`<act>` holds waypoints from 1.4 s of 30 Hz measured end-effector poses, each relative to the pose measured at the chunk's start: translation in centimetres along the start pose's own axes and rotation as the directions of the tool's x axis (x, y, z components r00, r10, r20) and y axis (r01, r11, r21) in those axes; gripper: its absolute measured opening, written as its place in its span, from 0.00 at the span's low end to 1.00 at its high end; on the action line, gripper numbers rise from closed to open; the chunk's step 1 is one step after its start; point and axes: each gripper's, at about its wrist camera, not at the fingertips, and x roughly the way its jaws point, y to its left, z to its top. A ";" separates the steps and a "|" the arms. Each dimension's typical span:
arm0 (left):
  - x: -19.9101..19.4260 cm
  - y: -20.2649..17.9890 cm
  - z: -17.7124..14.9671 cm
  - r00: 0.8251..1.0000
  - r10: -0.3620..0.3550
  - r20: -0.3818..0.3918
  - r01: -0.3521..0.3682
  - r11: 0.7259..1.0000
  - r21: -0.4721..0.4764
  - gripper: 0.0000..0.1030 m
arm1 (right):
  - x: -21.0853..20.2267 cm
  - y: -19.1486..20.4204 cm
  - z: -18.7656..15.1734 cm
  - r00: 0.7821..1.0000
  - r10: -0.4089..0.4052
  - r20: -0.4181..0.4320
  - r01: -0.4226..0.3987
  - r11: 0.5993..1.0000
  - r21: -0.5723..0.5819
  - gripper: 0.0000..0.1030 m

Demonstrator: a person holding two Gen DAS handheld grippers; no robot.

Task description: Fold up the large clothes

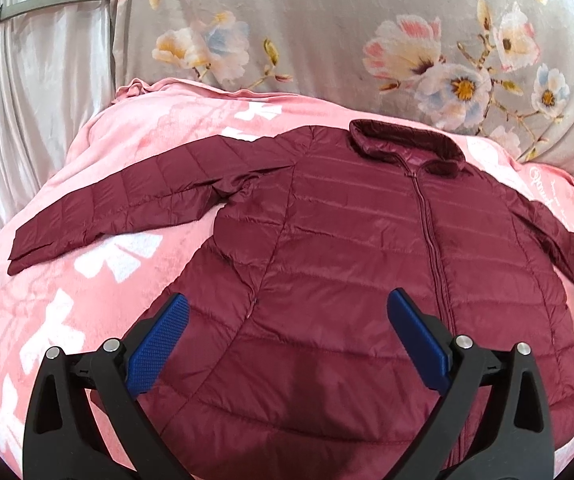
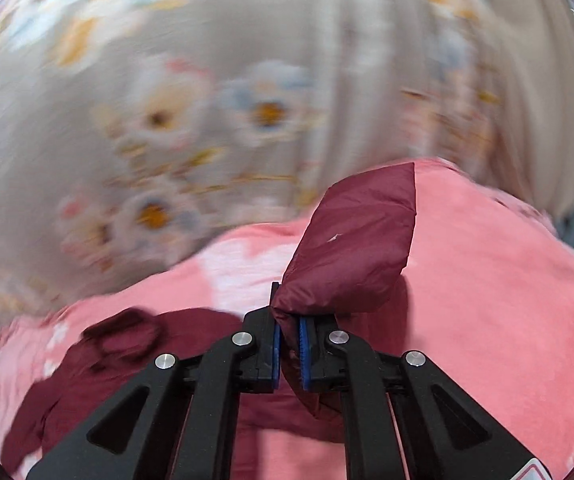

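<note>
Left wrist view: maroon puffer jacket (image 1: 367, 240) lay flat, zipped, front up on the pink blanket (image 1: 99, 148) of the bed, collar far, one sleeve (image 1: 119, 204) spread out left. Looked light, soft, puffy, with a slick shell; best pinched at cuffs or hem. Left gripper (image 1: 287, 312) hovered above the near hem, fingers (image 1: 159, 344) wide, holding nothing.

Right wrist view, blurred: right gripper (image 2: 287, 332) was clamped on the other sleeve's cuff (image 2: 359, 240), raised off the blanket.
</note>
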 end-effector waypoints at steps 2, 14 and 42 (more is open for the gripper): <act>0.1 0.4 0.2 1.000 -0.008 0.001 0.008 1.000 -0.020 0.92 | 0.7 4.4 -0.5 0.996 0.082 -0.024 -0.084 0.994 -0.070 0.07; 0.8 4.2 1.1 1.000 0.024 0.010 -0.023 0.997 -0.080 0.91 | 7.0 22.0 -14.0 0.898 0.251 -0.362 -0.359 0.892 -0.274 0.07; 10.7 2.4 7.1 0.929 -0.350 -0.121 0.307 0.911 -0.275 0.92 | 2.7 26.4 -19.6 0.777 0.336 -0.532 -0.535 0.797 -0.279 0.56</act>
